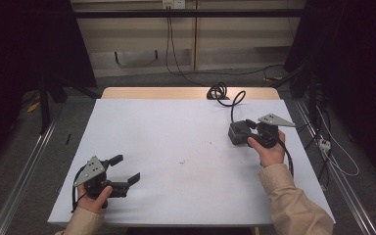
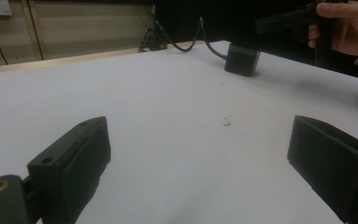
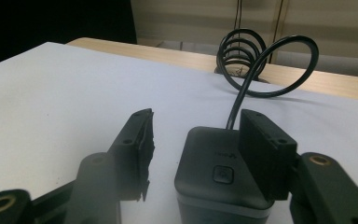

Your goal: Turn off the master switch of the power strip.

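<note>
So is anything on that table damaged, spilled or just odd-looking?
Nothing is broken or spilled. The one blemish is a small dark smudge mid-table. The black adapter box stands upright between the right gripper pads, its cable coiled at the far edge.

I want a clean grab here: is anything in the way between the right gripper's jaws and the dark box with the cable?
Nothing visible. The right gripper straddles the dark box; one jaw is at its side, the other stands off across bare table.
</note>
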Demonstrator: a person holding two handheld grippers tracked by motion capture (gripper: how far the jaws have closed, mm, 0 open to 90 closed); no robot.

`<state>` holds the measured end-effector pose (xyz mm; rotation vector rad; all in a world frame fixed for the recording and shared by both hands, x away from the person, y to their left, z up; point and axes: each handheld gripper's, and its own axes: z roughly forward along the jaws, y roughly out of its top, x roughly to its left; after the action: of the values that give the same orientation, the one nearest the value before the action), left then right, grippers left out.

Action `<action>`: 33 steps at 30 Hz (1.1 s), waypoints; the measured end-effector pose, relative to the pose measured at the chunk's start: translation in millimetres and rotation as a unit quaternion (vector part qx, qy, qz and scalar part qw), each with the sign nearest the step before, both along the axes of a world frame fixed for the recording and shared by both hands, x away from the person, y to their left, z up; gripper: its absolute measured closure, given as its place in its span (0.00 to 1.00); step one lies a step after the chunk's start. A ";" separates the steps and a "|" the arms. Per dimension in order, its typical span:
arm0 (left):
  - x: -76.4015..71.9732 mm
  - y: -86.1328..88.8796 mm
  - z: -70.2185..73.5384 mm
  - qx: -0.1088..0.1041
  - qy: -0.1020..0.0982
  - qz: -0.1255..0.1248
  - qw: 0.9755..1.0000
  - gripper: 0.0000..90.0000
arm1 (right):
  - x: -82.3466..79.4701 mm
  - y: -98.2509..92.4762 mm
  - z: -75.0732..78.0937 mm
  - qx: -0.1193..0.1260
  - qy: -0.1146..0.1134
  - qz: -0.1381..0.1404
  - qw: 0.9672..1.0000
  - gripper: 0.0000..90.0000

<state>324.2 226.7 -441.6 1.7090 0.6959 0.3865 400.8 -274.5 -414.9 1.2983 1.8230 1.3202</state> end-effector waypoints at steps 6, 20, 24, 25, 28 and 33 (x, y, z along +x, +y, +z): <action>-0.1 -0.2 0.1 -0.001 0.000 -0.001 1.000 0.06 | 1.7 -4.0 -0.6 0.008 0.002 -0.002 1.000 0.60; 0.1 -0.5 -0.4 -0.002 0.001 0.000 1.000 0.06 | 5.0 -6.8 0.0 -0.006 0.008 -0.009 1.000 0.69; -0.1 -0.4 -0.4 -0.005 0.002 0.002 1.000 0.06 | 6.8 -7.0 3.3 -0.013 0.005 -0.010 1.000 0.71; -0.1 -0.4 -0.4 -0.005 0.002 0.002 1.000 0.06 | 7.4 -7.2 3.9 -0.016 0.006 -0.009 1.000 0.71; 0.1 -0.1 -0.6 -0.003 0.003 0.002 1.000 0.06 | 9.2 -7.5 5.3 -0.016 0.010 -0.002 1.000 0.72; 0.1 0.1 -0.6 -0.003 0.003 0.002 1.000 0.06 | 11.4 -6.8 4.3 -0.014 0.019 0.009 1.000 0.74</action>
<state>324.3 226.7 -442.2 1.7038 0.7033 0.3812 412.2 -281.3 -410.6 1.3042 1.8762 1.2827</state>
